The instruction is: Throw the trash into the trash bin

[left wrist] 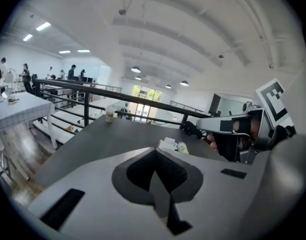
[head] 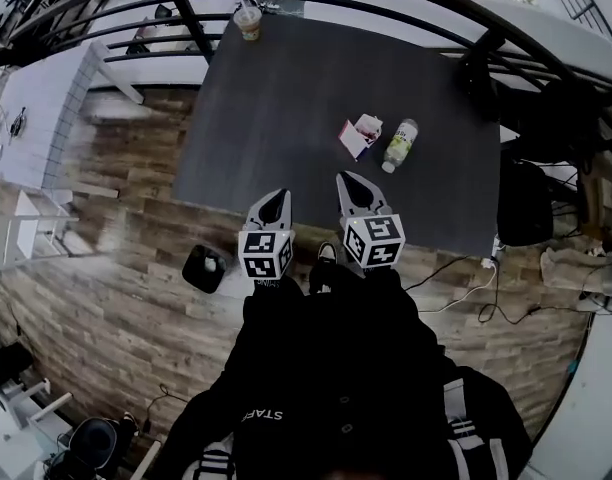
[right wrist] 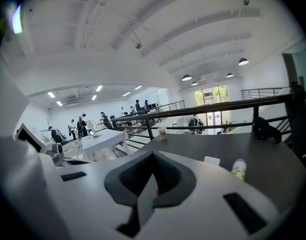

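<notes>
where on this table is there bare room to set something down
The table is bare over its whole left half, from the cup at the far corner down to the near edge. The stretch beyond the carton and bottle is bare too. Only those two, side by side right of centre, crowd it.

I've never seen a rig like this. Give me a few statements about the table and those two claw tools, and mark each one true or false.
1. The bottle is on the table, next to the carton. True.
2. The right gripper holds the carton. False: its jaws are shut on nothing, and the carton rests on the table.
3. A cup stands near the table's far edge. True.
4. The left gripper is clamped on the bottle. False: its jaws are together and empty, short of the bottle.
5. The bin sits on the table. False: it is on the floor by the table's near edge.
</notes>
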Available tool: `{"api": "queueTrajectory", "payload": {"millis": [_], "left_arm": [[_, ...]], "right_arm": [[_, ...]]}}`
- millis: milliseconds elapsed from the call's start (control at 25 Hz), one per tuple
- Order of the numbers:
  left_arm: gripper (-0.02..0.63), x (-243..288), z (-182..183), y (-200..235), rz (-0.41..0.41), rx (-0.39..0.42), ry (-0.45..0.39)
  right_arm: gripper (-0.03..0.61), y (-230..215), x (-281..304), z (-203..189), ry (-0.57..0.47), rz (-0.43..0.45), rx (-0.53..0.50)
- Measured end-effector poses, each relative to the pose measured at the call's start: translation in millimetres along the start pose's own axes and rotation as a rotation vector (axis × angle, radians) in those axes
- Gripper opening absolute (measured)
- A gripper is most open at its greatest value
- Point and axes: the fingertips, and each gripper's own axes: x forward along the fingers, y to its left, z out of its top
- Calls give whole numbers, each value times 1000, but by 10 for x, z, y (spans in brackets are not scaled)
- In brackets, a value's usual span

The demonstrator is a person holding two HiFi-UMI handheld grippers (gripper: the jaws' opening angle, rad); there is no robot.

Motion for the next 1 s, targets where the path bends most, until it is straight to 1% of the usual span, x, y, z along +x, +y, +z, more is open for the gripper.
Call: {"api": "queueTrajectory", "payload": {"millis": [200, 520, 760, 1000], "left_arm": [[2, 275, 244, -480, -68, 74, -22], [2, 643, 449, -1157, -171, 146, -43], [2, 800, 578, -1413, -201, 185, -58], [1, 902, 636, -1562, -211, 201, -71]], "right_arm": [[15, -399, -265, 185, -55, -77, 16], [15, -944, -657, 302, -108, -178, 21], [15, -1254, -831, 336, -127, -222, 38], [15, -1359, -853, 367, -137, -221, 33]]}}
